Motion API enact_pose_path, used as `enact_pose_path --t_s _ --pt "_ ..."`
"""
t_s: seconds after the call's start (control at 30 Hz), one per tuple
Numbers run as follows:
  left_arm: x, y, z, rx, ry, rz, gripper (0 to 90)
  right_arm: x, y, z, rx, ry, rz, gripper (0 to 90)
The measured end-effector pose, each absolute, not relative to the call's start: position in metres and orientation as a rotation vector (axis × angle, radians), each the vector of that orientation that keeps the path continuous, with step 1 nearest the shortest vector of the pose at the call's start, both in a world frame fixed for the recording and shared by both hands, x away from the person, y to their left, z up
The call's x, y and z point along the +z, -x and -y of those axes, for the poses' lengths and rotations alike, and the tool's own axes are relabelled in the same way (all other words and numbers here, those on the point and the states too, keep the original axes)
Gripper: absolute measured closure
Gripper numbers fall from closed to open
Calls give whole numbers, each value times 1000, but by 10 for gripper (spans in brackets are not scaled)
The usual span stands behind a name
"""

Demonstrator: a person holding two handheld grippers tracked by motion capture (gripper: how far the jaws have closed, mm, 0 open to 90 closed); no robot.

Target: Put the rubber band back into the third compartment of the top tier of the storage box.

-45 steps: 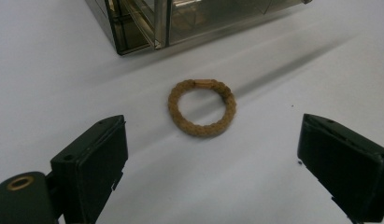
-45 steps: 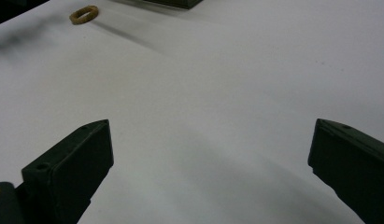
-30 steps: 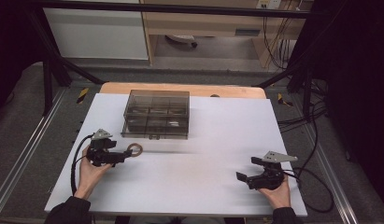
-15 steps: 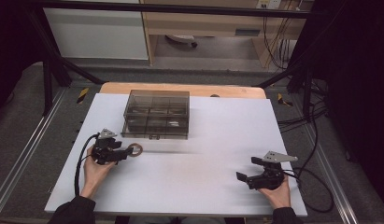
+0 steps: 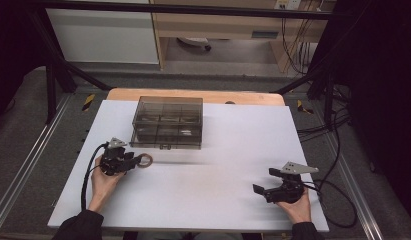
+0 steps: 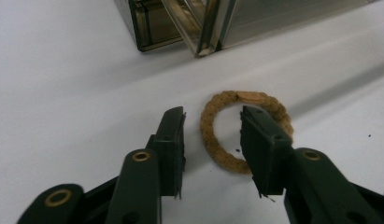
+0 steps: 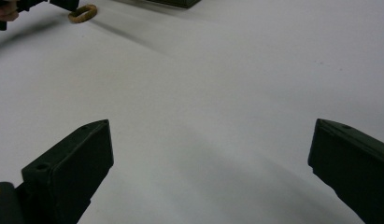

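since the earlier frames, little has shifted: the left claw (image 5: 138, 161) has crept slightly closer to the braided ring (image 5: 145, 160), while the right claw (image 5: 263, 191) has stayed put. from the high view, the ring lies flat on the white worktop (image 5: 213, 175) at about 9 o'clock from the centre, just in front of the smoky clear compartment box (image 5: 167, 123), which sits closed toward 12 o'clock. in the left gripper view, the left claw is partly open, its jaws straddling one side of the ring (image 6: 245, 126): one jaw stands outside the band, the other inside the loop, neither yet pressing it. the right claw, at about 4 o'clock near the front edge, is spread wide and holds nothing.

the ring looks like a tan woven cord, probably light, soft and a little springy, with a rough surface that should not slip. a gentle pinch across the band where the jaws now stand should lift it; too hard a squeeze would likely flatten the loop.
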State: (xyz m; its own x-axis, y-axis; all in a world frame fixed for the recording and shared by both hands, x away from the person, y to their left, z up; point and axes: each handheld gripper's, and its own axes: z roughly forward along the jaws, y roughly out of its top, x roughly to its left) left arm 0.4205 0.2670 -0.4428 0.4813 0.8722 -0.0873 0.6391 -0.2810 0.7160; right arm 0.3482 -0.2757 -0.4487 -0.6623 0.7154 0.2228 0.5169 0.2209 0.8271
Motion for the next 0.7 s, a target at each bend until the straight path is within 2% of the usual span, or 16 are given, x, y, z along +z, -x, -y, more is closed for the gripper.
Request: enact_pose_path --t_s 0.2,0.7 --pt "-444 -421 -266 435 -2021 -1260 678 -449 -348 276 1420 -1173 -2284 7" --pt "-448 -421 -260 453 -2036 -1276 788 -449 -348 276 1420 -1173 -2282 7"
